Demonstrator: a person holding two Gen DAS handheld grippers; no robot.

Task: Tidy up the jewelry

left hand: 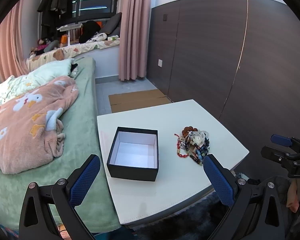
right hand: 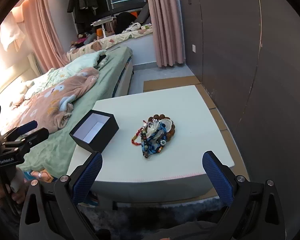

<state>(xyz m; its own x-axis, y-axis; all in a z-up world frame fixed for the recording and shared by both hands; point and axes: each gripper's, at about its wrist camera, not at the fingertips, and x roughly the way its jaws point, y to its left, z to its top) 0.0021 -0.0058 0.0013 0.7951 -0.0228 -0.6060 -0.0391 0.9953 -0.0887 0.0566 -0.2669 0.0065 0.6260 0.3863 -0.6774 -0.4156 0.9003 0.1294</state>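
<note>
A tangled pile of bead bracelets and jewelry lies on the white table, right of an open black box with a bare white inside. My left gripper is open and empty, held above the table's near edge in front of the box. In the right wrist view the jewelry pile is at the table's middle and the box at its left edge. My right gripper is open and empty, short of the pile.
A bed with a green sheet and a pink blanket touches the table's left side. A dark wood wall runs along the right. Flattened cardboard lies on the floor behind the table. A dark rug is below.
</note>
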